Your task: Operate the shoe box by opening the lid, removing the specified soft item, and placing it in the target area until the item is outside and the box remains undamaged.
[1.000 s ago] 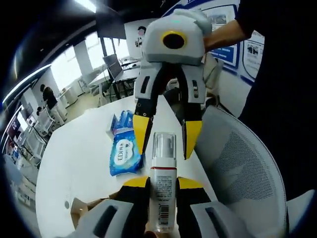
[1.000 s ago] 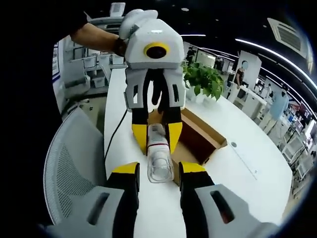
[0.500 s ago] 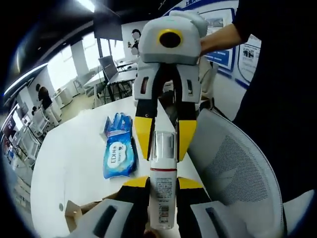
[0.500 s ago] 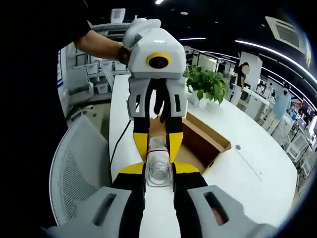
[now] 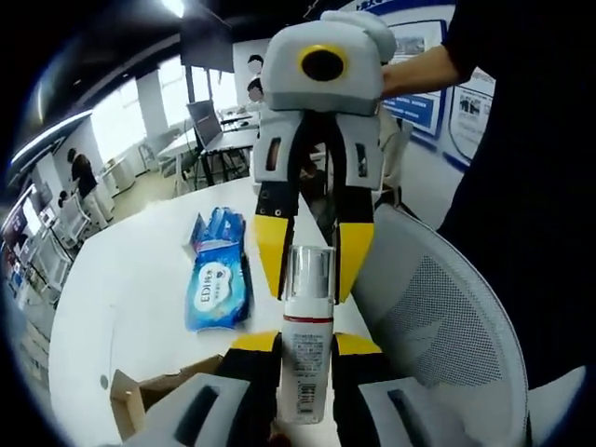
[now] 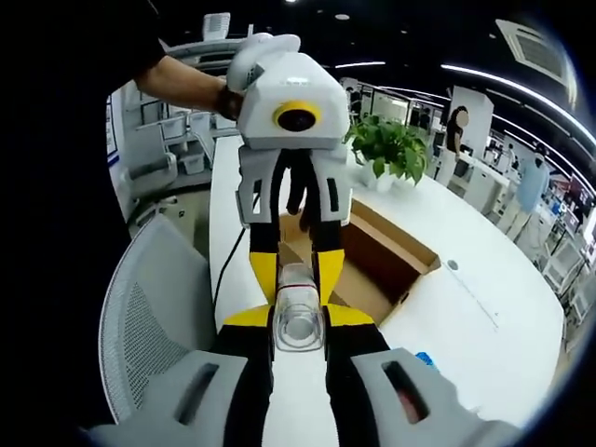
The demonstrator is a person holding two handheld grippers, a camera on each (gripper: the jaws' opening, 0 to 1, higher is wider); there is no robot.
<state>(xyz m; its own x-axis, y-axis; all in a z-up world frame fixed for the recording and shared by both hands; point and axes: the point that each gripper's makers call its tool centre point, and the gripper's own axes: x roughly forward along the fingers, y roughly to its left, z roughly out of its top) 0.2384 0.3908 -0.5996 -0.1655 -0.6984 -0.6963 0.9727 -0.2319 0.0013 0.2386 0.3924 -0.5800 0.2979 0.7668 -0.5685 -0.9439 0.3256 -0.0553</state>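
Note:
A white pump bottle (image 5: 307,358) with a clear cap (image 5: 308,272) is held in the air between the two grippers. My left gripper (image 5: 307,345) is shut on the bottle's body. My right gripper (image 5: 307,261) comes in from above, its yellow fingertips (image 5: 268,251) flanking the cap. In the right gripper view, my right gripper (image 6: 298,318) is shut on the clear cap (image 6: 298,328), and the left gripper (image 6: 296,270) grips the bottle from the far side. The brown shoe box (image 6: 396,251) lies open on the white table behind. A blue wipes pack (image 5: 216,289) lies flat on the table.
A white mesh chair (image 5: 438,317) stands at the table's edge (image 6: 154,317). A potted plant (image 6: 386,149) sits beyond the box. A cardboard corner (image 5: 130,400) shows low at the left. Crumpled blue material (image 5: 219,228) lies behind the wipes pack. Desks and people fill the background.
The right gripper's jaws have shut onto the bottle's clear cap since one second ago. Both views have shifted slightly with the hands; the bottle stays held between the grippers.

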